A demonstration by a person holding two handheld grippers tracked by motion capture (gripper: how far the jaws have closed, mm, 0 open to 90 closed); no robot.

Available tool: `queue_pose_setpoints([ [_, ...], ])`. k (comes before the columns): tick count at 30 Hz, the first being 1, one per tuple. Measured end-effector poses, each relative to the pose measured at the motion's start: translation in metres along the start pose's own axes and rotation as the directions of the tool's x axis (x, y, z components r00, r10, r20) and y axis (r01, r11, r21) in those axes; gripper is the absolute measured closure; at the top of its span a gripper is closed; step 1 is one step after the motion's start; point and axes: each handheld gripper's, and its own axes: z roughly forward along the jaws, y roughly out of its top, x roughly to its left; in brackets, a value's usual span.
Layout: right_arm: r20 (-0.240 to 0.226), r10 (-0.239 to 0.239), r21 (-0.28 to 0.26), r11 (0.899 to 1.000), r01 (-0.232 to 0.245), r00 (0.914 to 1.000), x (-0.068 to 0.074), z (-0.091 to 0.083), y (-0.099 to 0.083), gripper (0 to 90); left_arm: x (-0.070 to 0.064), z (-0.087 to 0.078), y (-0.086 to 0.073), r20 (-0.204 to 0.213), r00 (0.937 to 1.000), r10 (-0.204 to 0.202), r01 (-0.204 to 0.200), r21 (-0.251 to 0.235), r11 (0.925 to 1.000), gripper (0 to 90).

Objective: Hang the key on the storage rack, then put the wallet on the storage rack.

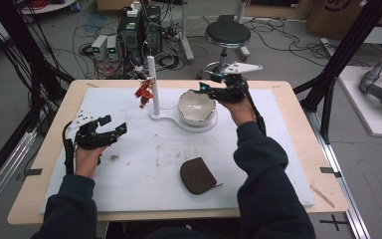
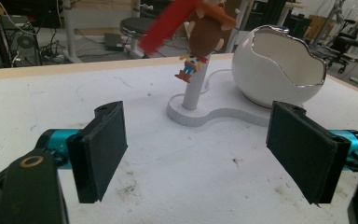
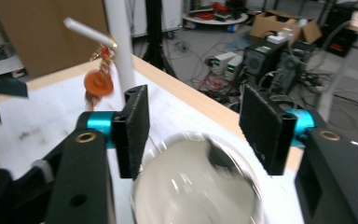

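We judge our right gripper [image 1: 218, 88], jaws wide and empty, hangs directly above the white eggshell-shaped ceramic bowl [image 1: 197, 107], while our left gripper [image 1: 110, 128], also wide, sits well apart.

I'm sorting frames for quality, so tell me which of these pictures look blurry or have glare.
Right gripper view: the white bowl below the open claw is smeared by blur. Left gripper view: the hanging figure is soft, while the eggshell bowl's silver rim glints. High view: even light, fairly sharp.
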Motion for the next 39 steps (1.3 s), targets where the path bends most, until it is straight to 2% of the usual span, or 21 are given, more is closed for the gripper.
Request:
queue_pose_setpoints([
  [1, 0.011, 0.003, 0.034, 0.999, -0.003, 0.9999, -0.005, -0.008, -0.009, 36.3, 0.000, 0.000, 0.000, 0.000, 1.0000, 0.003, -0.003, -0.002, 1.0000, 20.0],
  [3, 0.027, -0.007, 0.058, 0.998, 0.006, 0.9996, -0.009, -0.021, -0.024, 33.7, -0.001, 0.000, 0.000, 0.002, 1.0000, 0.003, -0.003, -0.004, 1.0000, 20.0],
  [5, 0.077, -0.025, 0.080, 0.997, 0.019, 0.9967, -0.012, -0.038, -0.045, 29.5, -0.001, -0.001, 0.000, 0.003, 1.0000, 0.006, -0.006, -0.007, 1.0000, 20.0],
  [6, 0.085, -0.029, 0.089, 0.996, 0.022, 0.9960, -0.014, -0.046, -0.054, 29.1, -0.002, -0.001, 0.000, 0.002, 1.0000, 0.004, -0.004, -0.013, 0.9999, 20.0],
  [9, 0.120, -0.015, 0.101, 0.995, 0.003, 0.9927, -0.018, -0.066, -0.080, 24.8, -0.001, -0.001, 0.000, -0.003, 1.0000, 0.006, -0.006, -0.017, 0.9998, 20.0],
  [10, 0.145, -0.006, 0.103, 0.995, -0.009, 0.9894, -0.019, -0.077, -0.096, 22.4, -0.001, -0.001, 0.000, -0.003, 1.0000, 0.006, -0.006, -0.017, 0.9998, 20.0],
  [13, 0.158, 0.002, 0.113, 0.993, -0.021, 0.9874, -0.020, -0.084, -0.107, 22.1, -0.001, 0.000, 0.000, -0.005, 1.0000, 0.006, -0.007, -0.019, 0.9998, 20.0],
  [15, 0.180, 0.000, 0.128, 0.992, -0.024, 0.9837, -0.021, -0.095, -0.124, 22.0, -0.001, 0.000, 0.000, 0.003, 1.0000, 0.008, -0.008, -0.018, 0.9998, 20.0],
  [23, 0.223, 0.042, 0.140, 0.987, -0.075, 0.9740, -0.027, -0.108, -0.148, 21.9, -0.003, 0.001, 0.000, 0.001, 0.9999, 0.013, -0.013, -0.010, 0.9999, 20.0],
  [34, 0.223, 0.051, 0.142, 0.986, -0.084, 0.9734, -0.026, -0.110, -0.152, 21.9, -0.003, 0.004, -0.001, 0.007, 1.0000, 0.001, -0.001, -0.012, 0.9999, 20.0],
  [39, 0.204, 0.070, 0.156, 0.982, -0.103, 0.9766, -0.024, -0.110, -0.154, 21.9, -0.004, 0.007, -0.001, 0.017, 0.9998, 0.006, -0.005, -0.007, 1.0000, 20.5],
])
